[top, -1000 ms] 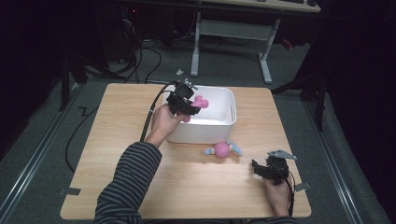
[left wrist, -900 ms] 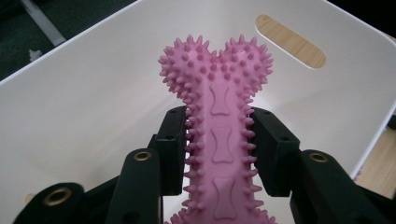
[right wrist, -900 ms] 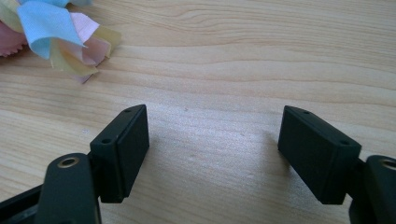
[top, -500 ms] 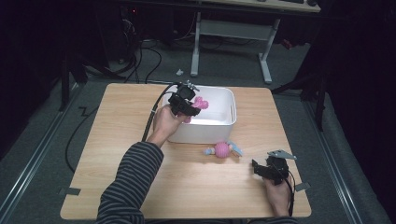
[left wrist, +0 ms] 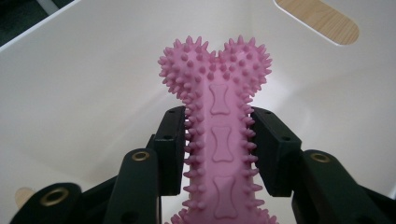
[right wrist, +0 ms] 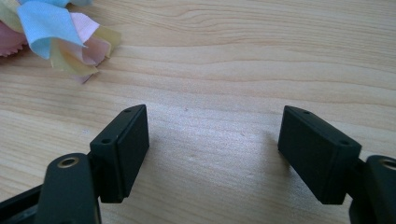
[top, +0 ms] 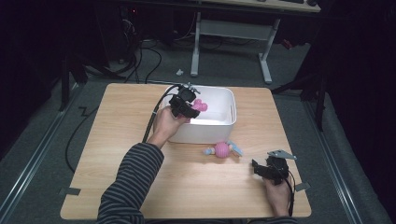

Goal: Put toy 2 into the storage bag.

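A pink spiky bone toy [top: 201,105] [left wrist: 217,88] is held inside the white bin [top: 205,133] [left wrist: 93,70], above its floor. My left gripper [top: 191,108] [left wrist: 217,140] is shut on the toy's shaft. Its jaws have just been opening slightly, with the spikes still against both pads. My right gripper [top: 256,167] [right wrist: 215,149] rests open on the table near the front right, with nothing between its fingers. A pink ball toy with coloured cloth tails [top: 222,149] [right wrist: 60,32] lies on the table in front of the bin, to the left of the right gripper.
The wooden table [top: 116,140] has bare room left of the bin and along its front. A cable [top: 154,116] trails from the left gripper over the table's back edge. Desk legs and cables stand on the dark floor behind.
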The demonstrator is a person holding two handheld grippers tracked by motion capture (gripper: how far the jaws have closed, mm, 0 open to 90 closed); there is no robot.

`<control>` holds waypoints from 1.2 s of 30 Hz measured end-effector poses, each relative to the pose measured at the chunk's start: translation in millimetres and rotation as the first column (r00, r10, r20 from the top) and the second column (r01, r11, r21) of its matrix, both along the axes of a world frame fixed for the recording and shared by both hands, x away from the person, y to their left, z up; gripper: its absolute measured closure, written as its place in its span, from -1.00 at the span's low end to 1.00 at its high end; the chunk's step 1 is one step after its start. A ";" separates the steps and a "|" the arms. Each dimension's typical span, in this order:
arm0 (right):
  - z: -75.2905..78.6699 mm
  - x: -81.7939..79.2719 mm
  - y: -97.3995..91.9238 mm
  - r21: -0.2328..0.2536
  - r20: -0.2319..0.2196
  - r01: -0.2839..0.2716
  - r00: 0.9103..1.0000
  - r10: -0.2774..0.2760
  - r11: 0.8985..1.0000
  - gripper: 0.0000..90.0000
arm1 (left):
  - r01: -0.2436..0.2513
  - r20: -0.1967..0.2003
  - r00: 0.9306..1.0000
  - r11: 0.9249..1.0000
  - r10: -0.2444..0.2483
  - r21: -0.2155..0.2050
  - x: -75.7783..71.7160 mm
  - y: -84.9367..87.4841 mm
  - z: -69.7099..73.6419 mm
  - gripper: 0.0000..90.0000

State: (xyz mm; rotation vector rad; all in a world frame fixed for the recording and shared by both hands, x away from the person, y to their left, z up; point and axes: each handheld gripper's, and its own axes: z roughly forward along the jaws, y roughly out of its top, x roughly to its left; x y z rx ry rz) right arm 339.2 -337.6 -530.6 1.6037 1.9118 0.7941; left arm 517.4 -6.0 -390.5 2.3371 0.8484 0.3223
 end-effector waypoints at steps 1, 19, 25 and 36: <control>0.0 0.0 0.0 0.000 0.000 0.001 1.000 -0.001 1.000 -0.45 | -0.001 0.000 1.000 1.000 0.001 0.000 0.2 0.2 -0.3 0.28; 0.0 0.2 0.1 0.000 0.000 0.001 1.000 -0.001 1.000 -0.45 | -0.020 -0.004 1.000 0.998 0.020 -0.053 -6.5 12.8 10.6 0.02; 0.0 0.1 0.1 0.000 -0.001 0.000 1.000 0.000 1.000 -0.45 | -0.033 0.024 0.999 0.996 0.036 -0.087 -15.4 27.0 20.1 -0.04; 0.0 0.1 0.2 0.000 -0.001 0.001 1.000 -0.001 1.000 -0.45 | -0.058 0.073 0.995 0.989 0.068 -0.136 -30.8 55.7 32.3 -0.08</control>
